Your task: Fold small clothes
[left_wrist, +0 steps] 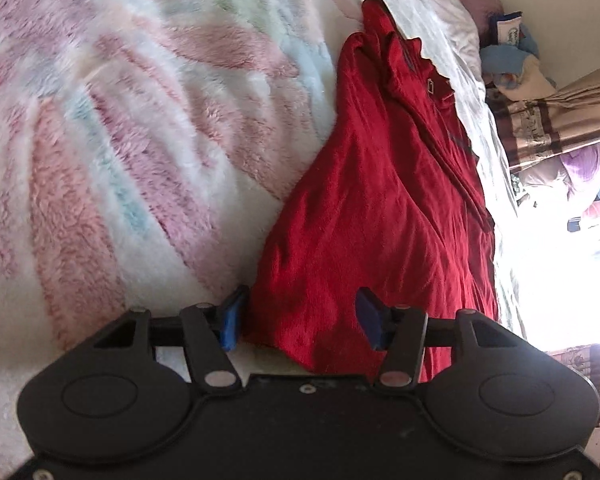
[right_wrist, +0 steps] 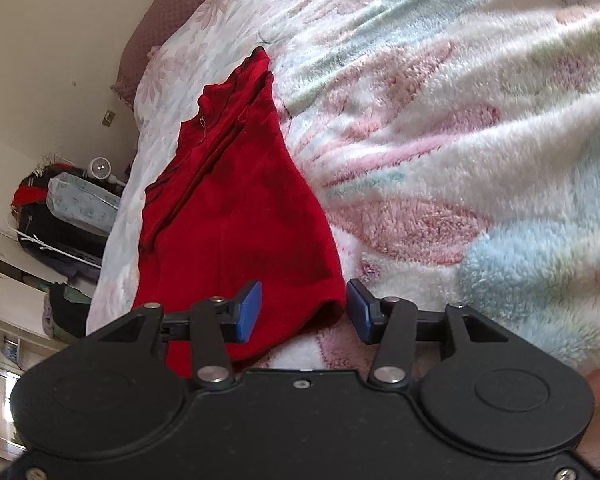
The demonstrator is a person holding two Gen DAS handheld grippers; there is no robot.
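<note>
A small red garment (left_wrist: pixel 380 208) lies folded lengthwise on a fluffy pastel blanket (left_wrist: pixel 120 120). It also shows in the right wrist view (right_wrist: pixel 236 216). My left gripper (left_wrist: pixel 300 320) is open, its blue pads (left_wrist: pixel 231 320) set either side of the garment's near hem corner. My right gripper (right_wrist: pixel 302 312) is open over the other near corner of the hem, one pad (right_wrist: pixel 249 312) above the cloth and one above the blanket (right_wrist: pixel 460 140). Neither holds the cloth.
A pale floral sheet (left_wrist: pixel 440 20) lies beyond the garment toward the bed's edge. Curtains (left_wrist: pixel 548 132) and a bright window are at the right. A rack with bags and clothes (right_wrist: pixel 60 216) stands by the wall.
</note>
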